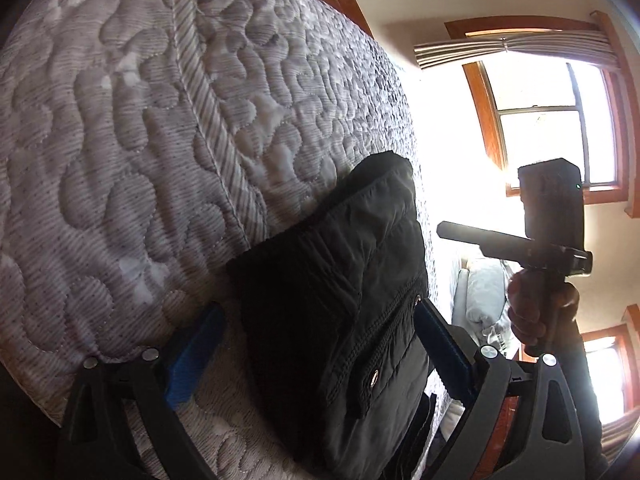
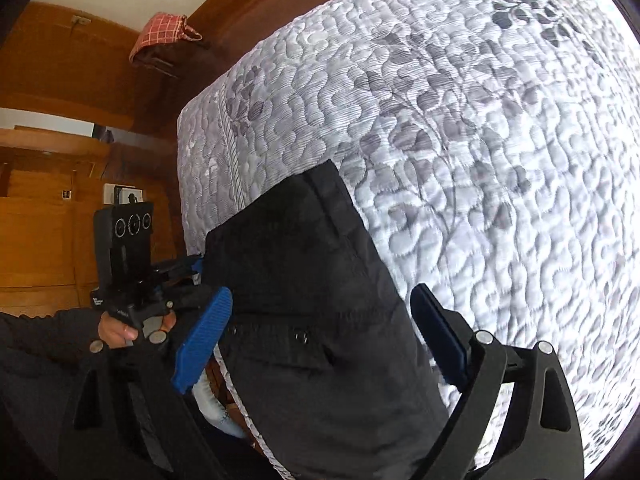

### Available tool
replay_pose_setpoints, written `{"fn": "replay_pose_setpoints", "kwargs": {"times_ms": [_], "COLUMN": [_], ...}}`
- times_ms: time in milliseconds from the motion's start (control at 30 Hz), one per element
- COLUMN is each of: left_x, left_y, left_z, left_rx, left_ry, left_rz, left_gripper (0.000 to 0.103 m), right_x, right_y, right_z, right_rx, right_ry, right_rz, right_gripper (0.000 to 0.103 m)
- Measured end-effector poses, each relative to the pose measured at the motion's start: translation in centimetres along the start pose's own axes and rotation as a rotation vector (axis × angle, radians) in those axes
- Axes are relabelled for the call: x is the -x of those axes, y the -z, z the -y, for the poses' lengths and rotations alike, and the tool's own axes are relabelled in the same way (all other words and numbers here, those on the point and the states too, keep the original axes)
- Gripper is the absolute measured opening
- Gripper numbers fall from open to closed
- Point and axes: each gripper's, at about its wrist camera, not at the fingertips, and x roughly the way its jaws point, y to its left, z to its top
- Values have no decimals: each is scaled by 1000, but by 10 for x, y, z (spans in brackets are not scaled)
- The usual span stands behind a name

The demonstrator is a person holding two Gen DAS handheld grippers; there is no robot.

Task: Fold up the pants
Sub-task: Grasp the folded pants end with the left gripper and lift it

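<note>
Two grippers' jaws released, folded black pants (image 1: 340, 300) between them, quilted mattress (image 1: 140, 140), window (image 1: 552, 128) beyond

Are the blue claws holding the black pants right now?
No. Both the left gripper and right gripper are open around the pants; nothing is held.

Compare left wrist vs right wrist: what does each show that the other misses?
Left wrist only: windows, a curtain, and the right gripper seen side-on in a hand.
Right wrist only: wooden cabinets, a red checked bag, and the left gripper in a hand.
Both: folded black pants on the quilted mattress, lying between that view's own open jaws.
</note>
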Motion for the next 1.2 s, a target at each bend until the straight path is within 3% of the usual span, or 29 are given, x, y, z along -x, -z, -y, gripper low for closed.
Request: {"fn": "replay_pose_setpoints", "kwargs": {"times_ms": [33, 200, 367, 433, 500, 567, 667, 833, 1200], "left_x": [0, 1, 7, 5, 4, 7, 14, 19, 45], "left_y": [-1, -11, -18, -18, -16, -13, -7, -4, 6], "left_z": [0, -7, -17, -18, -21, -22, -22, -10, 52], "left_rx": [-2, 20, 27, 13, 26, 42, 47, 18, -120], "left_ry": [1, 12, 12, -5, -24, -15, -9, 7, 40], "left_rz": [3, -6, -8, -2, -7, -14, -9, 5, 26], "left_gripper": [94, 70, 70, 64, 51, 46, 41, 35, 33], "right_x": [-6, -34, -48, -54, -62, -68, -65, -40, 31], "right_y": [-8, -35, -42, -45, -45, -47, -47, -37, -8], "right_z": [2, 7, 8, 9, 9, 9, 6, -6, -42], "right_rx": [6, 56, 79, 73, 88, 80, 85, 123, 136], "right_ry": [-8, -38, -110, -137, -127, -132, -132, -89, 37], "right_rz": [-12, -87, -130, -143, -170, -184, -186, -166, -88], "right_gripper": [90, 90, 90, 90, 82, 53, 34, 26, 25]}}
